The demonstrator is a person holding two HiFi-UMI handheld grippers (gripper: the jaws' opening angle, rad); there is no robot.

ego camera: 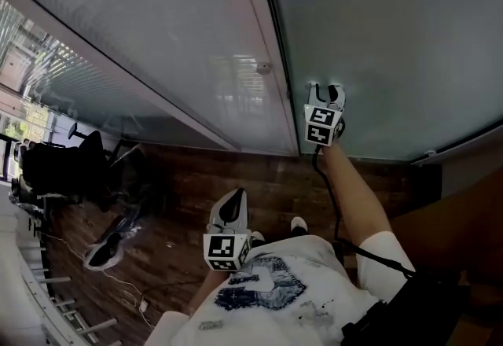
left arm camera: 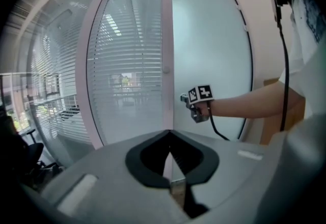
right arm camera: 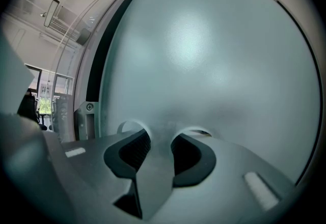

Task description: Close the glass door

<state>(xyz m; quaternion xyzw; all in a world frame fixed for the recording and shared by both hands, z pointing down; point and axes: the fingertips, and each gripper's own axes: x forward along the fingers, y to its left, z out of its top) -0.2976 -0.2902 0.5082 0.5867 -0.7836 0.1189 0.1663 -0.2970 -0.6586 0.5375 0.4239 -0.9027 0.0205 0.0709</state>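
**Right claw at the frosted door, left claw held back**

The large frosted glass door (ego camera: 393, 38) stands upright in front of the person. Its left edge lies just beside a pale metal frame post (ego camera: 266, 46), with a dark strip running between the two.

The right claw (ego camera: 324, 91) is at the door's surface close to that edge. Its jaws are apart with nothing between them, and their tips appear to touch the glass. The only printing in view is the black-and-white square markers on its cube (ego camera: 323, 123).

The left claw (ego camera: 229, 207) hangs well back from the door, over the dark wooden floor (ego camera: 196, 187). Its jaws are together and empty.

Left of the door, past the post, is a clear glass pane backed by white slatted blinds (ego camera: 157, 46). A black office chair (ego camera: 63, 167) stands further left.
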